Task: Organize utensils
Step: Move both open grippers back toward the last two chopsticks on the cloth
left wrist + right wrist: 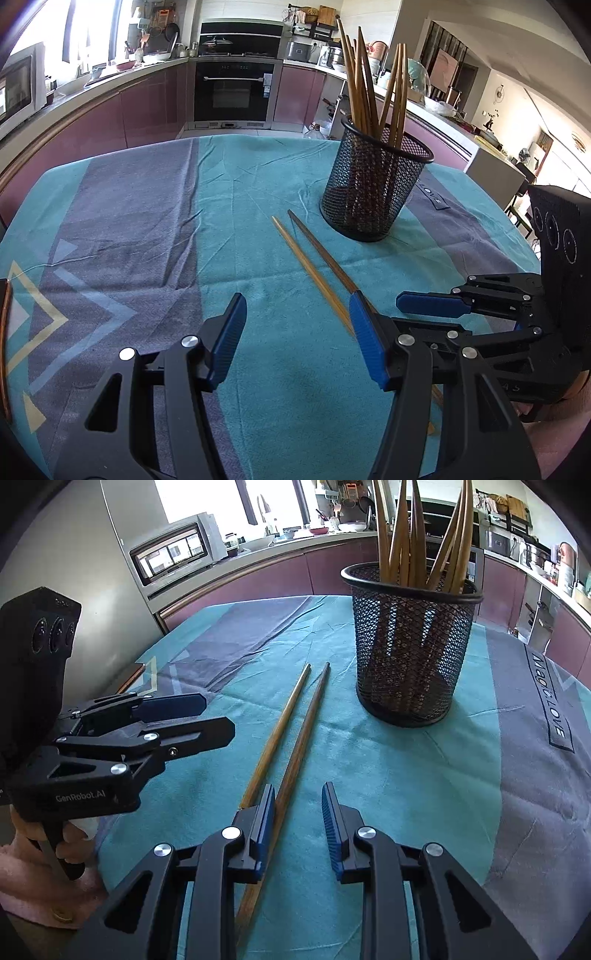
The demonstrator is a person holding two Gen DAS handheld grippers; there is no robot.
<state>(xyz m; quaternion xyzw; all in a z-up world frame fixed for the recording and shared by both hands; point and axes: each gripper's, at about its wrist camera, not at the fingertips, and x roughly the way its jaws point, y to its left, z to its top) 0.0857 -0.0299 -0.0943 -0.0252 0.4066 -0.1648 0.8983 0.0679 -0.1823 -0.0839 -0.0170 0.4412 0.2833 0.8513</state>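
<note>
Two loose wooden chopsticks lie side by side on the teal cloth: a lighter one (310, 273) (277, 734) and a darker one (325, 254) (303, 738). A black mesh cup (373, 188) (410, 646) stands upright behind them and holds several chopsticks (369, 85) (413, 531). My left gripper (297, 306) is open and empty, low over the cloth, its right finger over the chopsticks' near ends. My right gripper (299, 794) is open, and the darker chopstick runs between its fingers, close to the left pad (264, 823).
The table carries a teal and grey cloth (147, 221) (406, 768). Kitchen counters, an oven (232, 88) and a microwave (173, 550) lie beyond the table. Each gripper shows in the other's view: the right one (436, 304), the left one (210, 716).
</note>
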